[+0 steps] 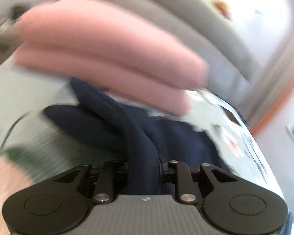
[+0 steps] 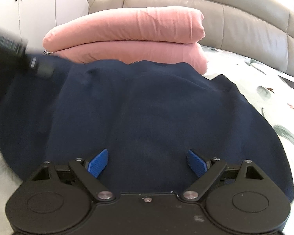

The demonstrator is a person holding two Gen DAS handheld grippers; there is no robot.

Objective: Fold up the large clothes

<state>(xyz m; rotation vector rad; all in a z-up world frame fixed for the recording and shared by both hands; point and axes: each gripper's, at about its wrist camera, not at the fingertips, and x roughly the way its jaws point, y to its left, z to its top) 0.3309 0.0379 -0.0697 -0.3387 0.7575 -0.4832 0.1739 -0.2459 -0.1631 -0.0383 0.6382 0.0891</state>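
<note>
Two grippers are working over a dark navy fabric garment [image 2: 147, 113] lying on a pale floral-print bedsheet [image 2: 264, 82]; the left gripper [image 1: 144, 166] is pinching a navy fold, the right gripper [image 2: 147, 162] is hovering spread wide, empty. Folded pink bedding [image 2: 127, 35] is lying just behind.

Folded pink bedding [image 2: 127, 37] blocking beyond navy garment [image 2: 147, 117], sofa back [image 2: 245, 19] behind, floral sheet [image 2: 264, 90] open rightward
</note>
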